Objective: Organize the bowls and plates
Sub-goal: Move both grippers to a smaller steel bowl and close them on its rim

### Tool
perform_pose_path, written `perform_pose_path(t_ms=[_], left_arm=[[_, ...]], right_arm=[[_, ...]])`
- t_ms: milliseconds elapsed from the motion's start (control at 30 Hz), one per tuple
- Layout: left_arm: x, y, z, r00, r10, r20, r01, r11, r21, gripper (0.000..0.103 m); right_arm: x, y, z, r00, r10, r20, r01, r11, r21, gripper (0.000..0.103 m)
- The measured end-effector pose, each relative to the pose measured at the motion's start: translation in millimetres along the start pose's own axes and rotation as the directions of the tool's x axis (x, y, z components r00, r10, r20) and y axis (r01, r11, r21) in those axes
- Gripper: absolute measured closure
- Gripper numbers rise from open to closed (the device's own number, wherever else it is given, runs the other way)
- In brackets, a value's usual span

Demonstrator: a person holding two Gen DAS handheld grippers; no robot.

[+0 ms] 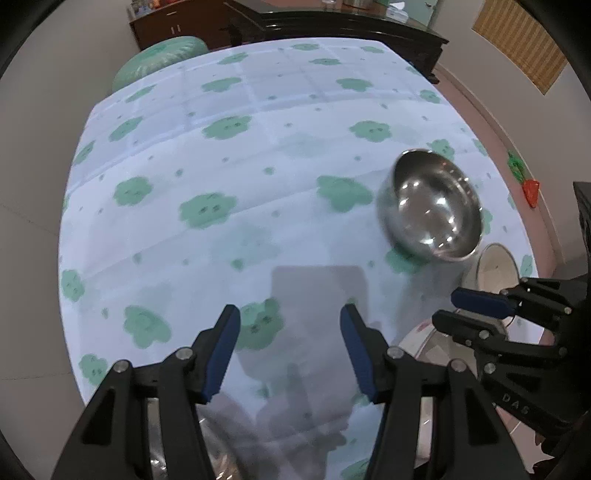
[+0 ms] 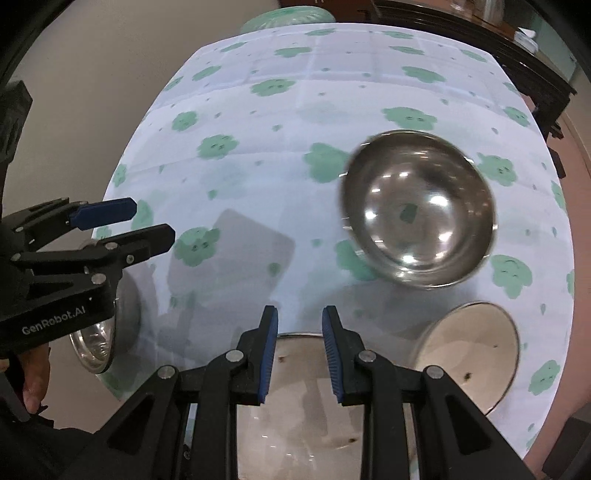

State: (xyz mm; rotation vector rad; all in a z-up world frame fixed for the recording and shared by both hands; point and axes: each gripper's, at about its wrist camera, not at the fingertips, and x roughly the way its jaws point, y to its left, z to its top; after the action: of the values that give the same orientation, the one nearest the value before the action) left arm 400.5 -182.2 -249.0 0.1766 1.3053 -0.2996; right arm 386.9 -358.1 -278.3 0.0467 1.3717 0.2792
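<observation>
A large steel bowl (image 2: 419,208) stands on the clothed table, also in the left wrist view (image 1: 436,205) at right. A white bowl (image 2: 471,350) stands near the front right edge, also in the left wrist view (image 1: 496,267). A white plate (image 2: 295,406) lies under my right gripper (image 2: 300,321), which is open and empty above it. My left gripper (image 1: 290,325) is open and empty over the cloth; it shows at left in the right wrist view (image 2: 151,221). A small steel bowl (image 2: 99,347) sits at the front left edge, below the left gripper.
The table has a white cloth with green flowers (image 1: 229,155). Dark wooden furniture (image 1: 332,26) stands behind it. A green cushion (image 1: 159,59) lies at the far left corner. Pink floor (image 2: 580,258) is to the right.
</observation>
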Motion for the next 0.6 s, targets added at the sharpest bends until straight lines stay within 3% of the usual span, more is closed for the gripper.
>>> perform_pose_path(t_ms=[600], left_arm=[[22.7,-59.3,49.3,0.998,-0.056,0.012,0.055,0.998,0.025,0.046]], right_arm=[[-17.7,-87.3,20.6,0.998,-0.04,0.055,0.035,0.995,0.094,0.076]])
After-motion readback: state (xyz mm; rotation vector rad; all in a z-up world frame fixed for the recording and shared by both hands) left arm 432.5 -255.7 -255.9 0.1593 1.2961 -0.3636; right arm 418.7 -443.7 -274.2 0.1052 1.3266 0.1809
